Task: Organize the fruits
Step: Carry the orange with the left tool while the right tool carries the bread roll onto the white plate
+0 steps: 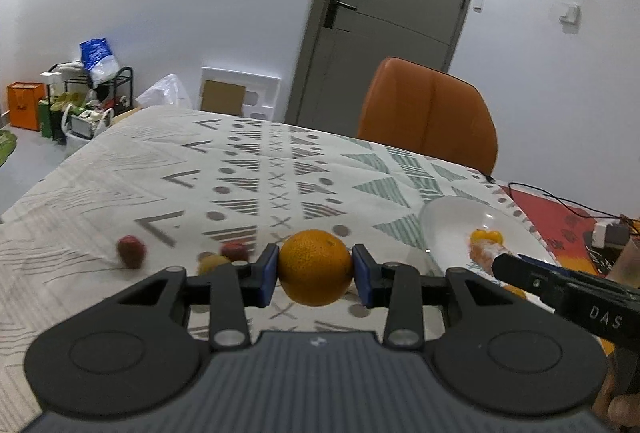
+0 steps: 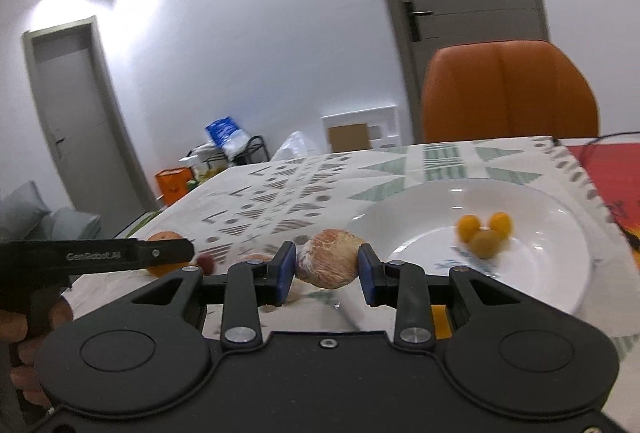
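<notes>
Above the patterned tablecloth [image 1: 240, 169], the left gripper [image 1: 315, 267] clamps a round orange [image 1: 314, 267] by its sides, while the right gripper [image 2: 327, 265] pinches a wrapped, net-veined peeled fruit [image 2: 329, 264], long axis running jaw to jaw, apparently bound for the white ceramic plate [image 2: 560, 273] holding three small yellow fruits [image 2: 484, 233].
</notes>
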The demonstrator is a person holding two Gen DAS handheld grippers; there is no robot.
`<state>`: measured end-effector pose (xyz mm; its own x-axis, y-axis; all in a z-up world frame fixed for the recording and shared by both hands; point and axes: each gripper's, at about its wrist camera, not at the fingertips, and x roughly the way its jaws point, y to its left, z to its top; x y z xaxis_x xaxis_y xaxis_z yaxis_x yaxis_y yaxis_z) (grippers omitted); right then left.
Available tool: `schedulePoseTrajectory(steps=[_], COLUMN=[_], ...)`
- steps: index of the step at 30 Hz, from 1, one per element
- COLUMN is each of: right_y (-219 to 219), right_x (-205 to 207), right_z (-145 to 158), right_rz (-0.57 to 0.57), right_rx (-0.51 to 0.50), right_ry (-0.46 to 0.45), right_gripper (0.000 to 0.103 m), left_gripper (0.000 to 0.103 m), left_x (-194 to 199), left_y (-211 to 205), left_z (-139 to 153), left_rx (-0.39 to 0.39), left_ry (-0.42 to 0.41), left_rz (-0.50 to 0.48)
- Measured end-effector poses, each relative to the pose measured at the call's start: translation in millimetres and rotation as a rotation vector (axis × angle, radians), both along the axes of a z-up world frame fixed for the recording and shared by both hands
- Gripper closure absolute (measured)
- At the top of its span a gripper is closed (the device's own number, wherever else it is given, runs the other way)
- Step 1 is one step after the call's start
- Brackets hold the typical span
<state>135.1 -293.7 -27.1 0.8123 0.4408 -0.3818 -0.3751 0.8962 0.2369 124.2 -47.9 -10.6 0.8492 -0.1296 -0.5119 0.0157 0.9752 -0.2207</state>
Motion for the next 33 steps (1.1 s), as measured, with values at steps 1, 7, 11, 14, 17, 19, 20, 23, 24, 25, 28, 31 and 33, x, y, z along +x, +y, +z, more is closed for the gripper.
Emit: schedulePoseTrajectory(steps=[1,7,11,14,17,19,20,23,24,25,28,31,33], right_y=[-5.5,-35.8,-54.4,-66.7,-77.5,-83.6,-85.6,-93.0,-95.7,-97.6,-102.4,-107.4,-108.0], right_x=[0.4,1.0,1.6,2.2,1.2,1.2,2.5,1.5,-0.4,-2.4,-6.1,-6.6,-6.3], right_z=[-0.4,-4.8,-7.9,-10.9,-15.0,-18.2,-20.4,-25.9,-26.8,-27.2,-27.8,-29.1,-30.2], right_rz=[-0.014,-0.088,-0.122,-0.150,-0.176,-0.190,-0.198,-0.202,-0.199,-0.194,-0.192,-0.190,-0.184], right_rx=[0.004,0.034,0.060,0.069,0.076,0.084,0.085,0.105,0.122,0.133,0.146,0.165,0.167], right_ry=[-0.001,-0.008,-0.004,-0.004,0.000,0.007,0.009,0.010,0.004,-0.001,-0.002,0.007,0.013], right_gripper=[0.071,0.071,0.071,0.071,0.071,0.071,0.070,0.066,0.066,0.066,0.066,0.066,0.066], left_gripper=[0.065,0.065,0.065,0.065,0.065,0.065,0.065,0.065,0.065,0.065,0.065,0.065,0.063], left_x=[1.4,10.1,14.6,17.5,21.6,25.6,27.5,33.0,34.1,35.3,37.1,38.1,36.6], left_y=[-3.6,-27.1,-45.1,-60.0,-73.5,-82.3,-86.6,-98.5,-101.7,-104.4,-111.9,-115.3,-116.8], left_z=[0.1,1.4,1.8,1.9,0.7,-0.7,-1.8,-3.9,-3.9,-3.2,-1.2,-0.4,0.8], left_rx=[0.005,0.035,0.044,0.056,0.068,0.076,0.083,0.106,0.110,0.112,0.123,0.120,0.124], left_ry=[0.001,0.005,-0.001,0.000,0.002,0.007,0.010,0.020,0.017,0.014,0.005,0.001,-0.014], left_rz=[-0.008,-0.056,-0.093,-0.124,-0.149,-0.164,-0.171,-0.187,-0.192,-0.196,-0.199,-0.192,-0.184])
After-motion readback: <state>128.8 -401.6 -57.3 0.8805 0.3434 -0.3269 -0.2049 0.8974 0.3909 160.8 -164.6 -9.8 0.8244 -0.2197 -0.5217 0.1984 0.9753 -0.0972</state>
